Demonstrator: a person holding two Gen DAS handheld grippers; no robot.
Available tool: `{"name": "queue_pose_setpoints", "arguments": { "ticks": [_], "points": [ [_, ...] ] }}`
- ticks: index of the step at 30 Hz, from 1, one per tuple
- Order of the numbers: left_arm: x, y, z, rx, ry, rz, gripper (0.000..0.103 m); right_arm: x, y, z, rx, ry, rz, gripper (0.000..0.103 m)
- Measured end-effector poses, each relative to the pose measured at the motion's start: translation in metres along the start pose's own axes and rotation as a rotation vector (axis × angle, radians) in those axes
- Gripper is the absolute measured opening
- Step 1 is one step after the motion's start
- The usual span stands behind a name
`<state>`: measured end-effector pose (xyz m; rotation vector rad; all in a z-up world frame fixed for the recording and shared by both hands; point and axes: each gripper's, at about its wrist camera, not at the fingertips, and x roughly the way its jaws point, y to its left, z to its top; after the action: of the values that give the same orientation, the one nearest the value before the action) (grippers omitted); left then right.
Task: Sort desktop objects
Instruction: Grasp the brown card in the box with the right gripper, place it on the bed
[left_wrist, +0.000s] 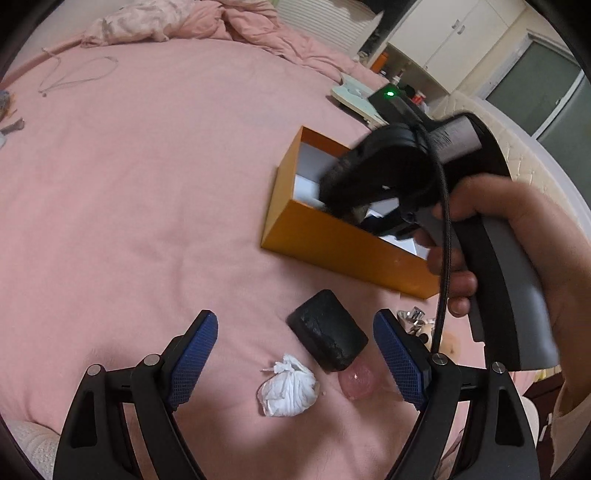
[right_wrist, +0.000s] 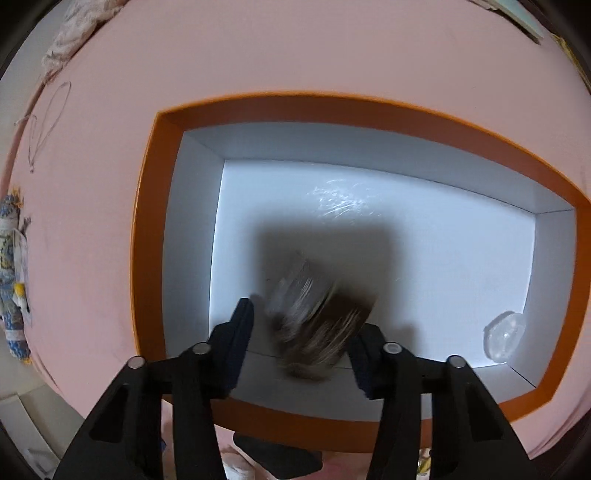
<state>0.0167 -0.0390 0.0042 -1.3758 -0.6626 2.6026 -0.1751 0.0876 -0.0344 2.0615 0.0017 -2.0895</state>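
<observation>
- We are seeing the right gripper (right_wrist: 301, 343) reaching down over the orange box (right_wrist: 147, 229), its fingers spread apart with a blurred brown-and-clear object (right_wrist: 314, 325) between them; the streaking suggests the object is dropping or tumbling, and we cannot tell whether either pad is touching it.
- We are judging the step in hand to be the release of that item into the box, so the sorting looks partly done: a clear rounded piece (right_wrist: 504, 334) is lying in the box's right corner.
- We are reading the blurred object's long axis as running diagonally, from lower left near the gripper up toward the box floor at the right, though the blur makes which end leads unclear.
- We are watching the left gripper (left_wrist: 295, 354) hovering over the pink bedding (left_wrist: 129, 184) with its blue pads wide open and holding nothing.
- We are finding the remaining items between those pads: a black block (left_wrist: 327, 332) with its long axis slanting from upper left to lower right, a crumpled white tissue (left_wrist: 288, 389) and a pink translucent piece (left_wrist: 356, 382) touching the block's lower end.
- We are expecting the next move to call for lifting the right gripper clear of the box, then lowering onto one of these and closing across its narrow side.
</observation>
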Motion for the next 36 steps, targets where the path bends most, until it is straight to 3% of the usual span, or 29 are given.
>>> {"name": "queue_pose_setpoints", "arguments": {
  "ticks": [1,8,16,20,23,26,30,36],
  "points": [
    [0.001,0.000,0.000,-0.002,0.002,0.001,0.086,-0.002,-0.002,-0.002,-0.011,-0.011,0.007,0.022],
    [0.005,-0.002,0.000,0.007,0.003,0.020,0.086,-0.037,-0.028,-0.022,0.005,-0.123,0.134,0.022],
    [0.010,-0.002,0.000,0.001,-0.003,0.034,0.086,-0.120,-0.079,-0.094,-0.032,-0.304,0.260,0.022],
    [0.012,-0.007,-0.002,0.032,-0.001,0.057,0.086,-0.118,-0.120,-0.140,-0.015,-0.263,0.250,0.022],
    [0.012,-0.011,-0.004,0.055,-0.003,0.069,0.086,-0.100,-0.145,-0.167,0.008,-0.192,0.206,0.022],
    [0.014,-0.014,-0.005,0.072,-0.004,0.084,0.086,-0.071,-0.171,-0.193,0.058,-0.097,0.237,0.022],
    [0.015,-0.015,-0.006,0.091,0.001,0.103,0.086,-0.045,-0.169,-0.203,0.048,-0.021,0.237,0.023],
    [0.014,-0.017,-0.008,0.116,-0.008,0.117,0.086,-0.038,-0.170,-0.210,0.035,0.015,0.199,0.033]
  ]
}}
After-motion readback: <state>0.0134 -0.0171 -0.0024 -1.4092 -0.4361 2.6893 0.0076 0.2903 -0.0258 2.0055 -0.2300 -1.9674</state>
